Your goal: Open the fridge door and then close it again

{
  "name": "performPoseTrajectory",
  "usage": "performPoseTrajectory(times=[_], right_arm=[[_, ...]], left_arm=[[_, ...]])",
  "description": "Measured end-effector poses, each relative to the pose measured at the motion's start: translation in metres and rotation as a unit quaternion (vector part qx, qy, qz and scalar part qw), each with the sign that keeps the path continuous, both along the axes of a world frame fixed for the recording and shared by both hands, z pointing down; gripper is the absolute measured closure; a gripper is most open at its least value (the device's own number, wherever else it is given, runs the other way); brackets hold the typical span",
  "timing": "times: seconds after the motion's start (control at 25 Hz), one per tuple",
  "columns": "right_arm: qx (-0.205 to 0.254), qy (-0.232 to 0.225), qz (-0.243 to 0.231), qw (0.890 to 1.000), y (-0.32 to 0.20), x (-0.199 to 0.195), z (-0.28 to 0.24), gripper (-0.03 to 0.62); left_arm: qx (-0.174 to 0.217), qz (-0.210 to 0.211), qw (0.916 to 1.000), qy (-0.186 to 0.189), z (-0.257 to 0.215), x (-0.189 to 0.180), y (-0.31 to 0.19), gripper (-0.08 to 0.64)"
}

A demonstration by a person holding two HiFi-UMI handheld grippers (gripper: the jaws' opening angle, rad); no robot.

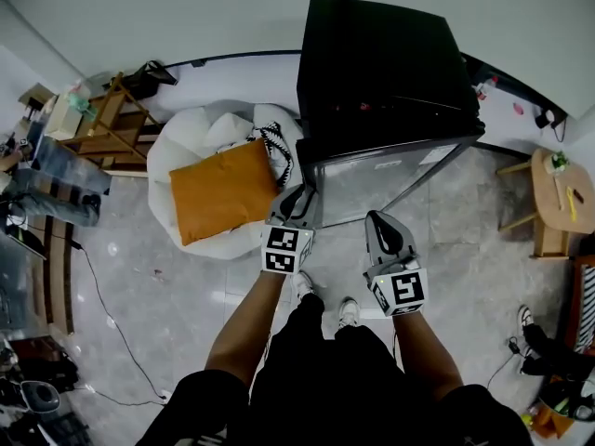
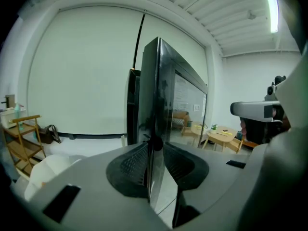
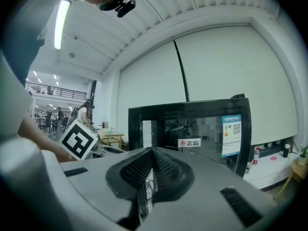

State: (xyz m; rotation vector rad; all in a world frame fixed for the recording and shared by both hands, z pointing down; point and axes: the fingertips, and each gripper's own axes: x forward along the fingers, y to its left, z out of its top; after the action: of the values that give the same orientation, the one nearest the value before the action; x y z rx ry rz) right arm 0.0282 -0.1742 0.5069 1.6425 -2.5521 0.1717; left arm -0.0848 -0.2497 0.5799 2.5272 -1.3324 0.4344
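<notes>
1. Looking down in the head view, I see the black fridge [image 1: 372, 63] against the wall ahead. Its fridge door [image 1: 390, 179] faces me and appears a little ajar at its left edge, so I judge the hinge to be on the right. My left gripper [image 1: 297, 201] sits right at that free edge. The right gripper [image 1: 381, 223] hangs just before the door's middle, apart from it.
2. Left gripper view: the door's free edge [image 2: 161, 90] runs upright between the jaws of the left gripper [image 2: 155, 146]. One pad lies against each face, so I read it as clamped on the fridge door. The fridge body shows just behind, to the left.
3. Right gripper view: the right gripper [image 3: 153, 153] has its jaws pressed together with nothing between them. The door's glossy front [image 3: 192, 129] lies straight ahead, untouched.
4. My judgement: the left hand is the working one. The gripped edge stands vertical, so the swing must run level about the right-hand hinge, toward me to open and away to close
</notes>
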Motion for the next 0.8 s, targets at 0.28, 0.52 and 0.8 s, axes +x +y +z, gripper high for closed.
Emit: performPoseTrajectory(times=[0.28,0.52,0.8], right_arm=[[0.005,0.009,-0.042,0.999,0.031,0.002,-0.001,0.578],[0.007,0.019,-0.069,0.997,0.054,0.007,0.003,0.578],[0.011,0.016,-0.076,0.997,0.079,0.011,-0.003,0.578]], left_arm=[[0.006,-0.032,0.9995,0.005,0.0,0.006,0.038,0.454],[0.002,-0.032,0.9995,0.007,-0.001,0.016,0.072,0.465],[-0.002,-0.014,0.9999,0.004,-0.004,0.029,0.11,0.476]])
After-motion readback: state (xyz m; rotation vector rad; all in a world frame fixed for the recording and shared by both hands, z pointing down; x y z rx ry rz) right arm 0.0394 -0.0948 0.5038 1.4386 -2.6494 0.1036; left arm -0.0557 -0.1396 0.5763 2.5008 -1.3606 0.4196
